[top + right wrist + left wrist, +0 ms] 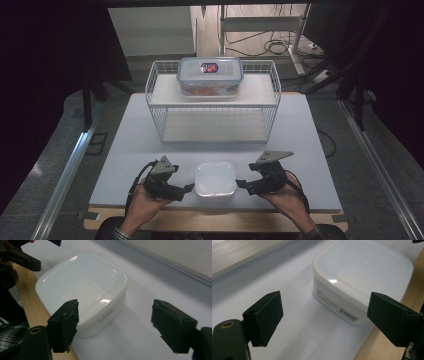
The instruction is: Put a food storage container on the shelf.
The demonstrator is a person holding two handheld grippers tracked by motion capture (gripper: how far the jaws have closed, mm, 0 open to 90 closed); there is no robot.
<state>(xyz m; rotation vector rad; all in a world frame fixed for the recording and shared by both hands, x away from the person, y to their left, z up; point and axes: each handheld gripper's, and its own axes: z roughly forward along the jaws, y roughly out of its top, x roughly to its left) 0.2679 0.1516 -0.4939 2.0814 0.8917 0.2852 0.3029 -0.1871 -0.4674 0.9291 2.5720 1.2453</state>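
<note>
A white lidded plastic box [215, 179] sits at the front middle of the white table top [305, 145]. My left gripper [189, 188] points at the box's left side from a short way off, and its jaws stand open with nothing between them. On the other side my right gripper [240, 184] faces the box, open and empty too. In the left gripper view the box [362, 272] lies ahead of the gripper [327, 312], apart from its fingers [264, 315]. The right gripper view has the box [82, 287] ahead and left of the gripper [117, 320].
A white wire shelf rack [272, 95] stands at the back middle of the table. On its upper shelf rests a clear box with a clip lid [210, 75] and something orange inside. A wooden table edge [210, 220] runs just behind the white box.
</note>
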